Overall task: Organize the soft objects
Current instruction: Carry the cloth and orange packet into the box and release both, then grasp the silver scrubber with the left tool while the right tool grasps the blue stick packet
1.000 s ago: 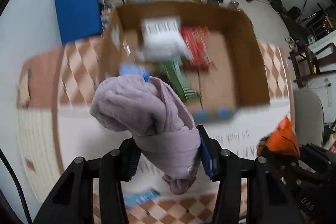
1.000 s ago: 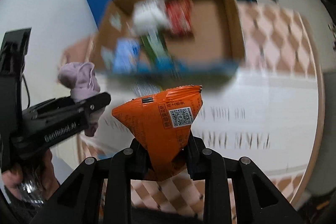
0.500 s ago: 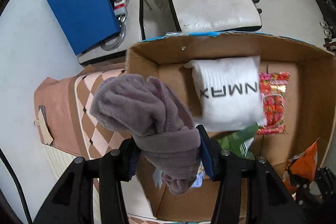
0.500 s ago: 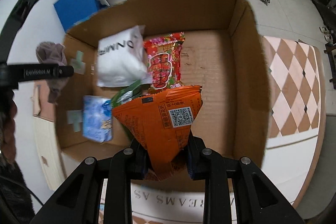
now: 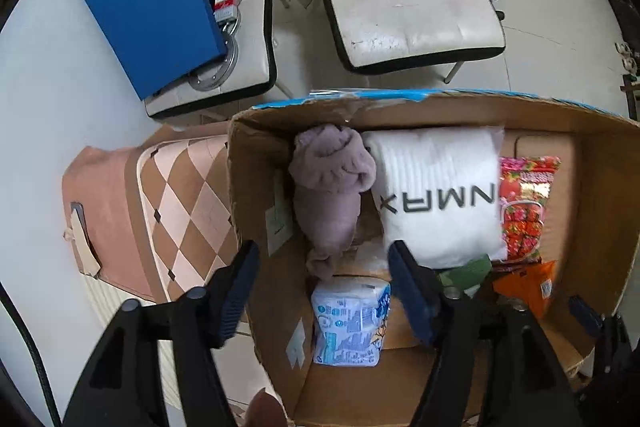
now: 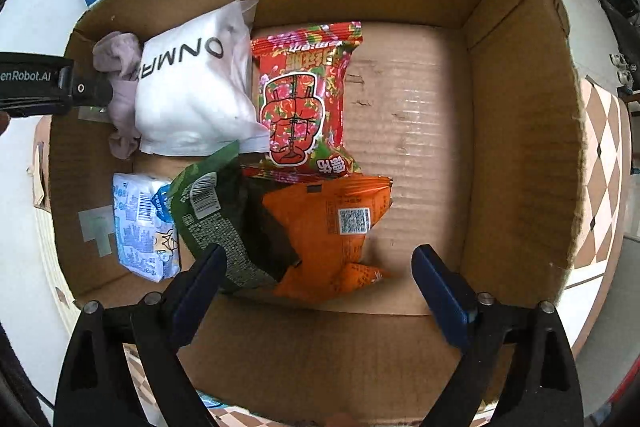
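left gripper (image 5: 322, 269) jaws spread and empty above cardboard box (image 6: 520, 131), purple cloth (image 5: 332, 187) lying in box corner touching white pack (image 5: 440, 195), right gripper (image 6: 316, 275) jaws spread and empty, orange bag (image 6: 332, 231) on box floor beside green bag (image 6: 216, 215)

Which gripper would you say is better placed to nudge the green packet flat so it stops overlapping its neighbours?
Probably the right gripper: open and empty, it hovers directly over the green packet and orange packet. The left gripper, also open, sits over the purple cloth in the cardboard box.
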The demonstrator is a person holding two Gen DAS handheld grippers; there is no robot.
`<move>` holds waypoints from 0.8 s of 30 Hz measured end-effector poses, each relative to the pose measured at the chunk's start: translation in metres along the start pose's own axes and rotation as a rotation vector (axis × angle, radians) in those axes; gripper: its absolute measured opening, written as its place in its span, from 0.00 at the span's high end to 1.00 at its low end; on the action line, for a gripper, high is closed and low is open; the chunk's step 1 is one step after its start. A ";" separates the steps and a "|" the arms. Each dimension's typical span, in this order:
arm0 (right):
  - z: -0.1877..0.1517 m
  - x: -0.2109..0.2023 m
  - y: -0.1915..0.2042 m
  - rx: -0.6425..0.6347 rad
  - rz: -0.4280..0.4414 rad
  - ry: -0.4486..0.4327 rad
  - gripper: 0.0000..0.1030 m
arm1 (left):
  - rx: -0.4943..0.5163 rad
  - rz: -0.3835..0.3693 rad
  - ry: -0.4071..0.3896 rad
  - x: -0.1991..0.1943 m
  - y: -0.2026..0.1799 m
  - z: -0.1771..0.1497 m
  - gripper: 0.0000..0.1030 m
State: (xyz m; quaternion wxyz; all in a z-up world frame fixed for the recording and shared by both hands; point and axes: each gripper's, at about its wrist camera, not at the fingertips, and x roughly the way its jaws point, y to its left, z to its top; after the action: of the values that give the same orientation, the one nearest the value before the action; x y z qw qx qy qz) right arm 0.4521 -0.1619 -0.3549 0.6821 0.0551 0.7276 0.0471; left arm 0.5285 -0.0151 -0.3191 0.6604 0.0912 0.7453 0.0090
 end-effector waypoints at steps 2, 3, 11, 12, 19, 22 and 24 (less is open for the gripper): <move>0.000 -0.005 0.001 0.001 -0.009 -0.012 0.07 | 0.003 -0.007 -0.022 -0.008 -0.001 -0.006 0.27; 0.000 -0.008 0.001 0.005 -0.017 -0.019 0.05 | 0.002 -0.009 -0.037 -0.013 -0.002 -0.009 0.27; -0.017 -0.046 0.003 0.015 -0.024 -0.101 0.00 | -0.026 -0.043 -0.154 -0.048 0.002 -0.063 0.03; -0.023 -0.054 0.004 0.008 -0.022 -0.126 0.00 | -0.032 -0.050 -0.174 -0.053 0.004 -0.074 0.03; -0.088 -0.106 0.010 -0.103 0.040 -0.230 0.00 | -0.011 0.012 -0.314 -0.068 0.010 -0.182 0.03; -0.130 -0.112 0.009 -0.165 0.074 -0.246 0.00 | 0.019 0.089 -0.353 -0.052 0.001 -0.244 0.03; -0.153 -0.107 0.007 -0.195 0.070 -0.246 0.00 | 0.069 0.132 -0.327 -0.027 -0.007 -0.281 0.03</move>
State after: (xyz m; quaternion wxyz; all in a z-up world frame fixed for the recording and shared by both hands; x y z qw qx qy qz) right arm 0.3062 -0.1698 -0.2382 0.7661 0.0190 0.6283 0.1341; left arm 0.2533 0.0042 -0.2581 0.7672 0.1628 0.6203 0.0120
